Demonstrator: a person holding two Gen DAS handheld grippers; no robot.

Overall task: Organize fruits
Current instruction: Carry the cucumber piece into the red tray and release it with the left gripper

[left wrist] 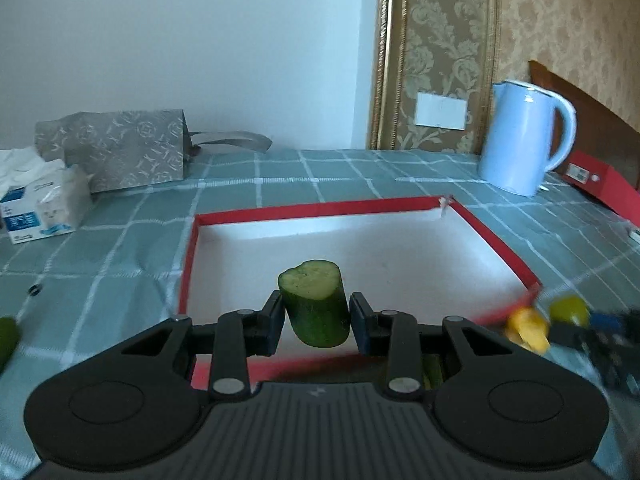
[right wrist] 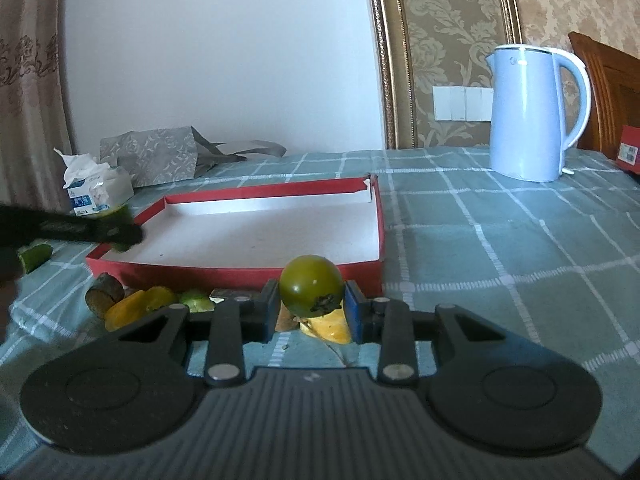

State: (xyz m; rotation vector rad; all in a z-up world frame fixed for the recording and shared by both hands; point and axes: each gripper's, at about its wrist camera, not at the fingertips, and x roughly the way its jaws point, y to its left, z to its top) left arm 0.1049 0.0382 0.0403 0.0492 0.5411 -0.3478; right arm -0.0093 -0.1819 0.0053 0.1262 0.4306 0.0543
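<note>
Gripping cucumber chunk (left wrist: 316, 308), green tomato (right wrist: 312, 286) – labels unreadable

A plain white wall (right wrist: 220, 60) meets gold-patterned wallpaper (right wrist: 448, 20) bearing a white switch plate (right wrist: 462, 103). A curtain (right wrist: 28, 80) hangs at left. A green checked cloth (right wrist: 500, 240) covers the counter.

The left gripper (left wrist: 316, 316) is held pointing forward and somewhat downward, its two dark fingers (left wrist: 276, 320) closed against the sides of a cucumber piece (left wrist: 314, 306), which is carried clear of the surface below. The right gripper (right wrist: 312, 304) is angled slightly downward as well, its fingers (right wrist: 269, 312) pressed on either side of a round green fruit (right wrist: 312, 286). In the right wrist view, the left gripper is seen blurred at the left edge.
</note>
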